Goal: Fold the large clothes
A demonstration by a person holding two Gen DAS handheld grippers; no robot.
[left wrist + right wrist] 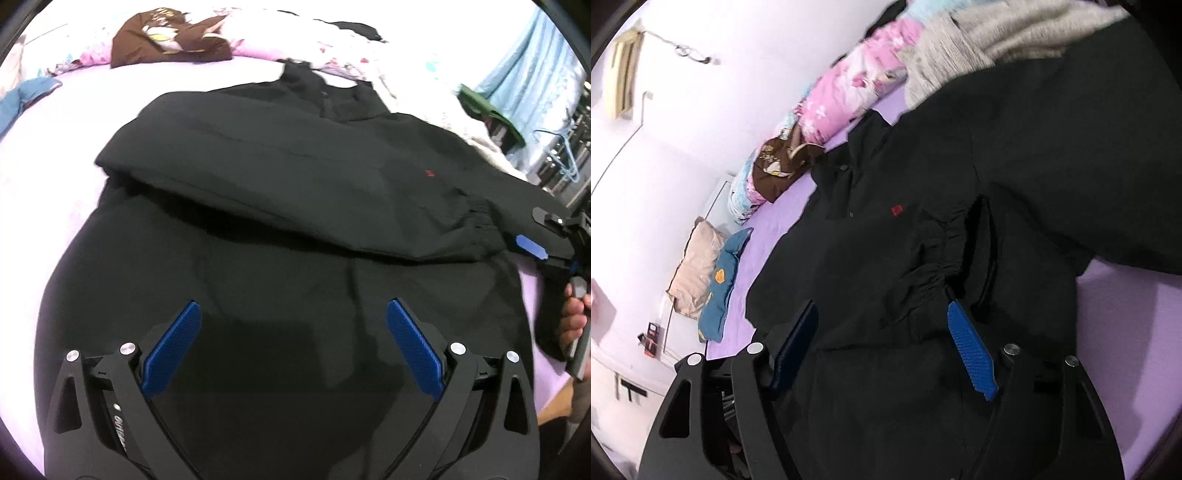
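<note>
A bed (48, 147) with a lilac sheet carried everything. A black jacket (280, 177) lay spread across most of it, one sleeve (332, 206) folded over the body. Along the far edge lay a pink floral quilt (849, 92), with a brown cloth (170, 40) against it. A blue cushion (724, 280) and a beige pillow (696, 262) lay near the wall. A grey knit, perhaps a blanket (960, 48), lay beside the jacket.
</note>
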